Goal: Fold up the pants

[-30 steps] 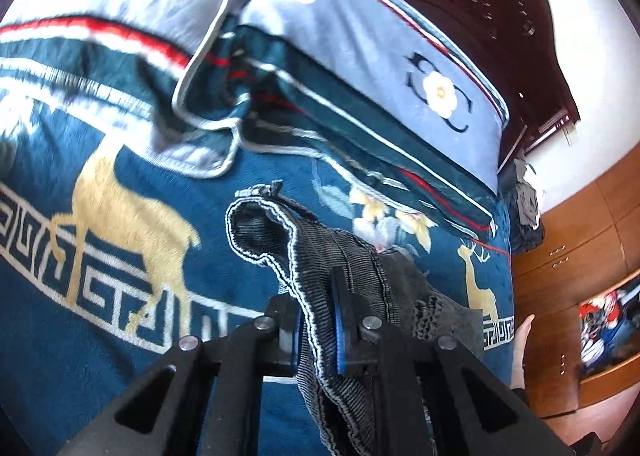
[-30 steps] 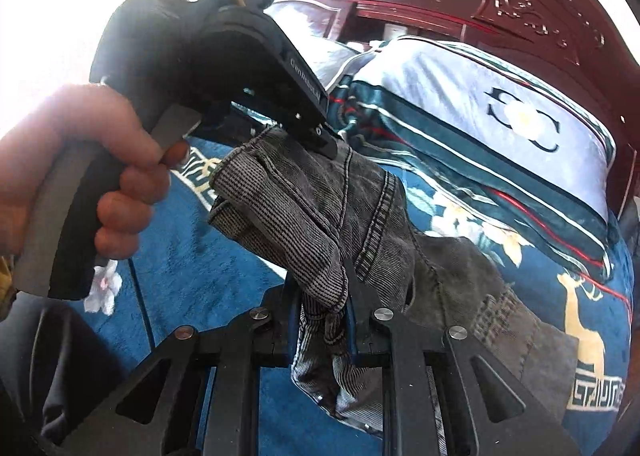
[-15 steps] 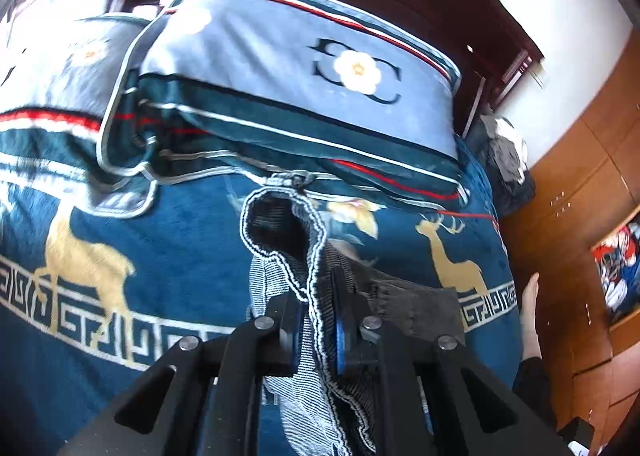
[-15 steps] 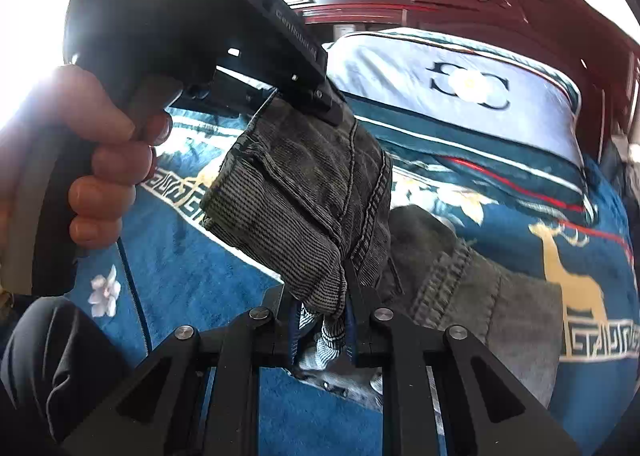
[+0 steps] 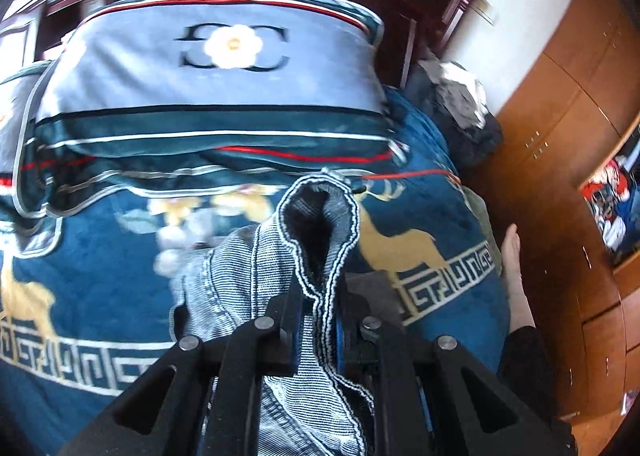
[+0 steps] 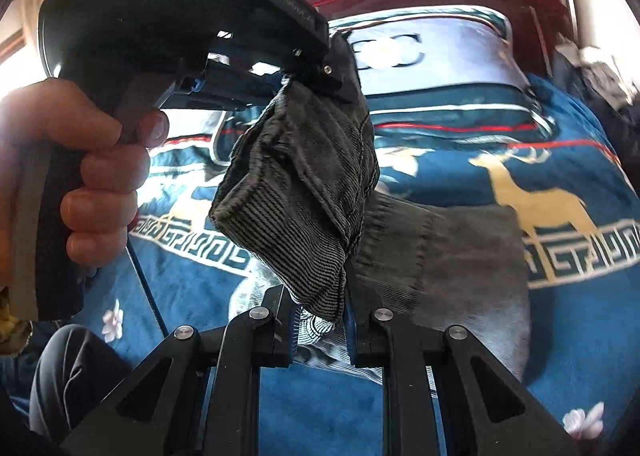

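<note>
One blue deer-print blanket (image 5: 100, 276) beside wooden cabinets (image 5: 560, 136).

one pair of pants (image 6: 296, 192), two claws (image 5: 318, 308) (image 6: 320, 308), one pillow (image 5: 216, 68), one blanket (image 5: 100, 276)

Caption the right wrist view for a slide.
Both grippers, right and left, hold grey pants lifted over a blue deer blanket.

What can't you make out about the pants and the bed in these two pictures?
- Pants: the full shape; in the right wrist view the bottom is hidden behind the right gripper.
- Pants, left wrist view: the lower part is hidden by the left gripper.
- Pile beside the bed: blurred, unidentifiable.
- Pillow: its logo is blurred and partly covered.
- Blanket: cut off by picture edges.
</note>
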The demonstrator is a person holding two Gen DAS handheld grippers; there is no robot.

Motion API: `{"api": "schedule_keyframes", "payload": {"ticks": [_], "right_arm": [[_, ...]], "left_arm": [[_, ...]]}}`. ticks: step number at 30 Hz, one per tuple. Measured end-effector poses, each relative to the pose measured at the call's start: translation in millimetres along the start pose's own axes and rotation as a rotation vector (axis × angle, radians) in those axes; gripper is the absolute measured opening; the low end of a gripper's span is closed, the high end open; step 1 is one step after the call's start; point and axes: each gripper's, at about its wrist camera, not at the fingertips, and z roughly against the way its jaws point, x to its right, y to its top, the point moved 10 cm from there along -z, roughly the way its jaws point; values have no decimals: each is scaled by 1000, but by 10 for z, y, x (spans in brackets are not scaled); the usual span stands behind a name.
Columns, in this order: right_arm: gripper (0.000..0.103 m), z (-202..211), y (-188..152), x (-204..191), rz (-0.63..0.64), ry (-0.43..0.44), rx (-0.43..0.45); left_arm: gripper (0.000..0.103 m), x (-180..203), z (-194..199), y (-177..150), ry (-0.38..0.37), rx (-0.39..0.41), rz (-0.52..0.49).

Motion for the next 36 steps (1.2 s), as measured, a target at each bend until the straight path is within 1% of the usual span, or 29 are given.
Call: {"api": "schedule_keyframes", "payload": {"ticks": [4,7,11,15,18,22,23,25,27,29,30,32,34,35,36], "right_arm": [[16,74,-44,218,-52,-11,6],[16,94,-70,335,-93,-9,5],[16,91,-120,475,-152,-1,-1],[16,61,-189,598,-213,13,-18],[16,18,-285,712,-289,33,-40],[19,-100,-461,924,-439,65,-88],[20,-124,-497,968,-468,72,-97],[29,-167,-579,1068,-531,68,-121],[28,-183,-628,1139,-572,68,-138],[29,-183,-626,1144,-573,70,-147],[29,-181,-622,1137,-571,68,-149],[31,-167,-625,1129,-562,63,-152],[35,-137,-623,1135,-571,66,-156],[36,-120,-619,1138,-573,64,-157],[40,-99,-615,1145,-576,63,-159]], "left_arm": [[13,312,-216,-29,-7,-29,-34],[13,458,-360,-50,-4,-51,-46],[13,590,-532,-92,-2,-83,-61],[13,644,-728,-156,3,-122,-67],[13,664,-909,-234,8,-168,-70],[14,717,-1144,-340,12,-227,-78],[17,734,-1203,-374,11,-243,-79],[20,770,-1295,-425,-5,-271,-74],[29,817,-1321,-421,-38,-274,-61],[35,834,-1274,-390,-65,-266,-46],[40,831,-1237,-368,-76,-262,-40],[42,801,-1110,-323,-103,-244,-36],[50,708,-950,-268,-98,-213,-40],[58,632,-851,-243,-88,-191,-40],[63,545,-750,-232,-81,-172,-38]]}}
